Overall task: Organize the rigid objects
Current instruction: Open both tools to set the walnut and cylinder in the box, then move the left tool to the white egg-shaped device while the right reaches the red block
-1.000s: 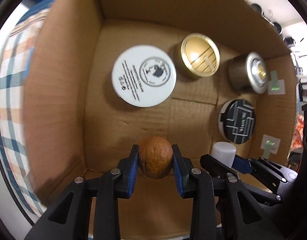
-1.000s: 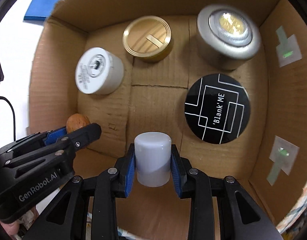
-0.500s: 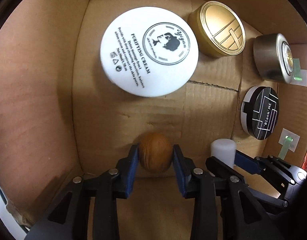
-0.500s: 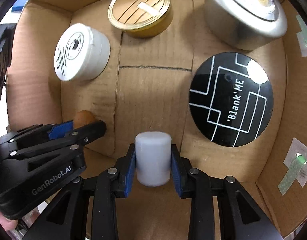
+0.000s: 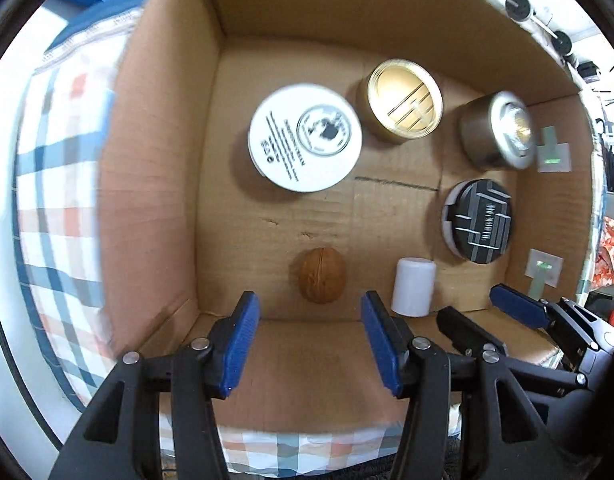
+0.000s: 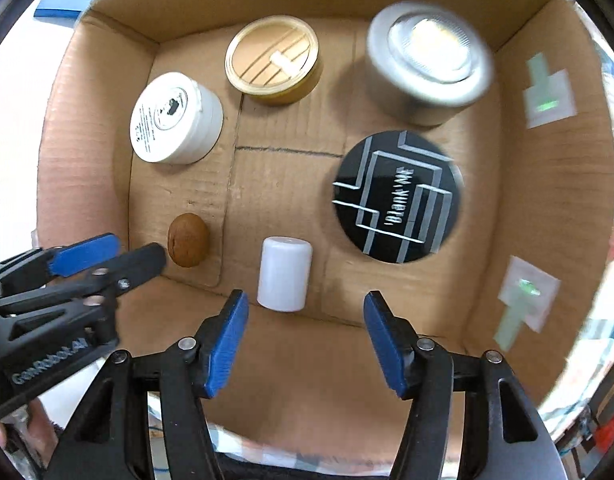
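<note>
A brown walnut point(image 5: 322, 275) lies on the floor of an open cardboard box point(image 5: 155, 184), near its front wall. A small white cylinder point(image 5: 413, 286) stands upright just to its right. My left gripper point(image 5: 311, 308) is open and empty, above and behind the walnut. My right gripper point(image 6: 305, 310) is open and empty, above and behind the white cylinder point(image 6: 285, 274). The walnut point(image 6: 188, 240) and the left gripper point(image 6: 119, 250) show at the left of the right wrist view. The right gripper point(image 5: 495, 308) shows at the right of the left wrist view.
Further back in the box stand a white cream jar point(image 5: 305, 138), a gold tin point(image 5: 403, 100), a silver tin point(image 5: 495, 136) and a black compact point(image 5: 481, 222). A plaid cloth point(image 5: 55, 184) lies under the box. Taped labels point(image 6: 547, 96) stick to the right wall.
Both grippers have opened and pulled back up out of the box. The walnut and the white cylinder now rest on the box floor, free of the fingers.
</note>
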A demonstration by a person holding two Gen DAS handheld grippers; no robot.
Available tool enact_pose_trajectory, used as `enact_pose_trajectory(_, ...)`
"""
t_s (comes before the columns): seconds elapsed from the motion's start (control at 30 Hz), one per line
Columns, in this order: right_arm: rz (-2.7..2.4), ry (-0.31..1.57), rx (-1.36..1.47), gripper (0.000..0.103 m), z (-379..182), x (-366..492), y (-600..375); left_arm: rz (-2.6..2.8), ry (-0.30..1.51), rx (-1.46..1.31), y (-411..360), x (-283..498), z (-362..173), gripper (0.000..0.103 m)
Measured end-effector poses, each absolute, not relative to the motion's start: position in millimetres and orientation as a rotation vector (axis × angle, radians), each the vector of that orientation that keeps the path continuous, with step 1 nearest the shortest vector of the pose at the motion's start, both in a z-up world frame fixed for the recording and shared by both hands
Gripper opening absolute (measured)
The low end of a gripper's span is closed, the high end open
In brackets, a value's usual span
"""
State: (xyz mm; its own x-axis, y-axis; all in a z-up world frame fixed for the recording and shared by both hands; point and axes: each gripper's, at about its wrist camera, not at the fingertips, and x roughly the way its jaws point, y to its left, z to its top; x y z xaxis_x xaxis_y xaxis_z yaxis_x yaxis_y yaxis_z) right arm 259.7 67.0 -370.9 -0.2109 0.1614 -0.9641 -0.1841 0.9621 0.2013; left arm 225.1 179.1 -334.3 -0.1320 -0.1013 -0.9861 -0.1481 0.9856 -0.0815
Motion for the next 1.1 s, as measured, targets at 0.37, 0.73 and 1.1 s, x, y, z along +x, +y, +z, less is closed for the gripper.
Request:
enact_pose_trajectory(0.37,0.318,1.634,0.017,0.082,-301.9,240.1,38.7,0.045,1.547,-0.169,163.8,216.5,-256.2,0.078)
enact_pose_trajectory(0.73,0.325,1.555,0.043,0.103,-241.9,218.1,4.3,0.096,1.473,-0.181,155.3,195.3,-217.9,0.102)
enact_pose_trajectory(1.1,0.266,1.514,0.121,0.103,-214.4,216.2,-75.7,-0.003,1.397,-0.129,75.5,212.9,-186.3,0.102)
